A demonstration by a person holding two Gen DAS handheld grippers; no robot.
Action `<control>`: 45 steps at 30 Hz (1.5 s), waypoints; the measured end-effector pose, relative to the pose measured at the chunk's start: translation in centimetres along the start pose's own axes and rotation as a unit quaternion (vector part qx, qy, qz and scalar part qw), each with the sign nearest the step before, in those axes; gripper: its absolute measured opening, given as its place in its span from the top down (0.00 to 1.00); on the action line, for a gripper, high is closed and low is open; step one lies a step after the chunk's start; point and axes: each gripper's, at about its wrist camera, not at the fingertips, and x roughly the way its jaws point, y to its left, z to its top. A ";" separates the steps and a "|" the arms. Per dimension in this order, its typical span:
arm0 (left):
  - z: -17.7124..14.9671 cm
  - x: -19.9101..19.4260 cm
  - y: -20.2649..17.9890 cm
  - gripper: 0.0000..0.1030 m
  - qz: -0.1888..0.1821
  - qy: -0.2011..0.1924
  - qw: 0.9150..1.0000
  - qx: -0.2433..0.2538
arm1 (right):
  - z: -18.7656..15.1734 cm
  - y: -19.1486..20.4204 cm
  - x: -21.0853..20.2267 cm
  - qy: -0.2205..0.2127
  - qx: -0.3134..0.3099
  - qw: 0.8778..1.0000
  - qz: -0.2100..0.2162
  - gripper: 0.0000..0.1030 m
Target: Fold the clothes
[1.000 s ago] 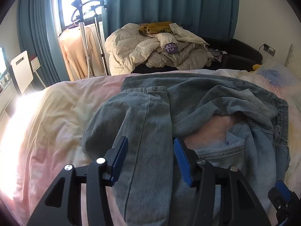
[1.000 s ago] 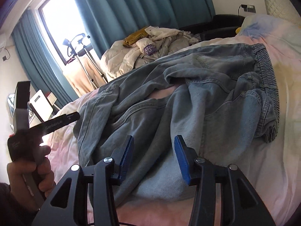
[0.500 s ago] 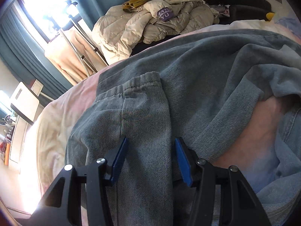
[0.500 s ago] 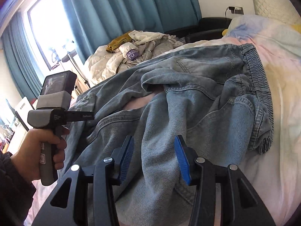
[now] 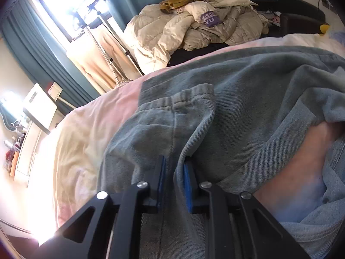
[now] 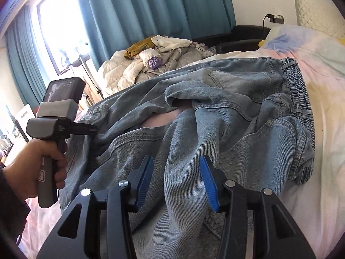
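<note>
A pair of jeans (image 6: 226, 112) lies rumpled across the bed (image 6: 319, 99), its gathered waistband toward the pillow end and its legs running toward the window-side edge, with pink sheet showing through a gap between the legs

The left gripper (image 5: 173, 172) is down on one leg, not far short of its cuff (image 5: 179, 102). Its jaws are closing, and a ridge of denim stands pinched up between the blue pads (image 5: 187, 185), which look to be pressing on it already. In the right wrist view the person's left hand (image 6: 36, 170) squeezes that tool's handle

The right gripper (image 6: 175, 179) hovers over the nearer leg with its jaws apart. Cloth lies between them, but the pads do not touch it

The step in hand looks like taking hold of the jeans in order to straighten them, so folding proper has hardly begun. The next move calls for the right tool to close on its own bunch of denim, then for both to lift and pull the legs flat and side by side

A heap of pale jackets (image 5: 194, 28) sits beyond the far edge
</note>
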 end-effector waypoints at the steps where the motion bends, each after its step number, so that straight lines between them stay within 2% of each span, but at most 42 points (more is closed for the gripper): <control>1: -0.2 -0.5 0.9 0.92 0.000 -0.002 1.000 -0.008 | 0.0 0.1 -0.2 -0.003 -0.002 1.000 -0.001 0.56; 9: -3.5 -6.9 10.0 0.95 0.003 -0.056 0.993 -0.102 | 0.2 -0.1 -1.2 -0.013 -0.009 1.000 -0.011 0.56; 13: -6.4 -10.3 16.0 0.95 0.000 -0.082 0.979 -0.189 | 0.2 0.1 -1.9 -0.017 -0.012 1.000 -0.021 0.56; 15: -8.4 -11.1 18.9 0.95 -0.005 -0.080 0.970 -0.229 | 0.1 0.1 -2.5 -0.017 -0.013 1.000 -0.018 0.56; 18: -11.7 -11.3 20.9 0.95 -0.016 -0.067 0.965 -0.251 | 0.0 -0.4 -3.6 -0.010 -0.002 1.000 -0.009 0.56; 22: -14.6 -10.7 19.9 0.95 -0.045 -0.042 0.970 -0.236 | -0.1 -1.1 -4.9 0.005 0.031 0.999 0.016 0.56; 28: -13.8 -10.1 15.6 0.94 -0.084 -0.033 0.978 -0.189 | -0.3 0.6 -6.6 -0.006 0.009 1.000 0.022 0.56; 31: -12.0 -10.7 12.8 0.74 -0.099 -0.056 0.982 -0.148 | -0.5 0.8 -6.3 -0.004 0.007 1.000 0.022 0.56; 33: -10.8 -10.7 10.9 0.68 -0.117 -0.064 0.983 -0.126 | -0.7 0.7 -5.7 0.003 0.006 1.000 0.018 0.56; 35: -9.5 -9.9 9.3 0.58 -0.129 -0.064 0.983 -0.116 | -0.8 0.3 -4.8 0.013 0.013 1.000 0.017 0.56; 37: -8.3 -9.0 7.8 0.55 -0.135 -0.067 0.983 -0.108 | -0.8 -0.2 -3.9 0.020 0.024 0.999 0.017 0.56; 39: -7.0 -8.2 6.3 0.44 -0.140 -0.071 0.982 -0.101 | -0.8 -0.8 -3.0 0.026 0.038 0.999 0.019 0.56; 41: -6.0 -7.1 5.3 0.32 -0.160 -0.079 0.978 -0.107 | -0.9 -1.1 -2.0 0.030 0.049 0.998 0.016 0.56; 44: -4.7 -4.7 3.7 0.29 -0.187 -0.067 0.974 -0.107 | -1.0 -1.2 -0.5 0.040 0.058 0.997 0.013 0.56; 45: -4.2 -3.8 2.9 0.28 -0.184 -0.060 0.976 -0.100 | -1.0 -1.2 -0.1 0.041 0.061 0.997 0.015 0.56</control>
